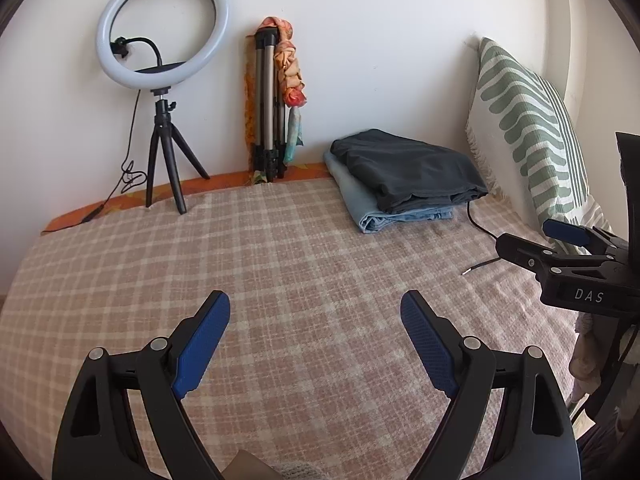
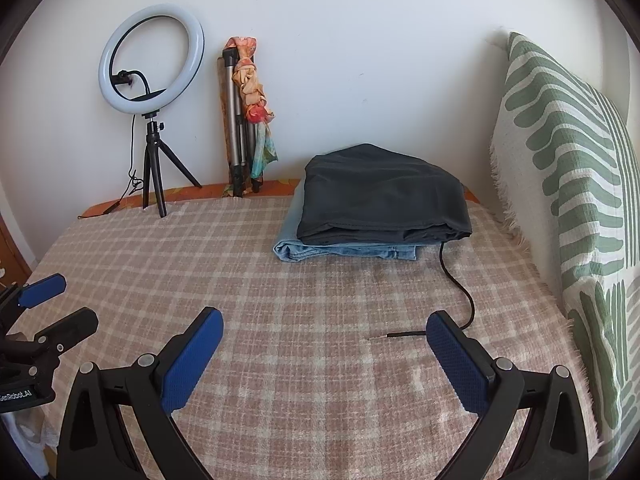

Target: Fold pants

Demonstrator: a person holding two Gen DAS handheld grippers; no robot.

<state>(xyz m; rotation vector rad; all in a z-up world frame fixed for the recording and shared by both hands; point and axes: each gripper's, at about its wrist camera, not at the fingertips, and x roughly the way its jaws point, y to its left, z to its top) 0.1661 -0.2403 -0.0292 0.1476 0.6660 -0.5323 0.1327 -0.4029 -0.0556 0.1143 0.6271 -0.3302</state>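
Note:
Dark grey pants (image 1: 408, 168) lie folded on top of folded light blue jeans (image 1: 360, 204) at the far right of the bed; both also show in the right wrist view, the dark pants (image 2: 380, 196) above the jeans (image 2: 312, 248). My left gripper (image 1: 316, 304) is open and empty, hovering over the bare plaid blanket, well short of the stack. My right gripper (image 2: 324, 320) is open and empty, nearer the stack. It also shows at the right edge of the left wrist view (image 1: 536, 244).
A plaid blanket (image 1: 260, 264) covers the bed. A ring light on a tripod (image 1: 162, 80) and a folded tripod with a scarf (image 1: 272, 100) stand at the wall. A green-patterned pillow (image 2: 568, 184) leans at right. A black cable (image 2: 456, 288) lies by the stack.

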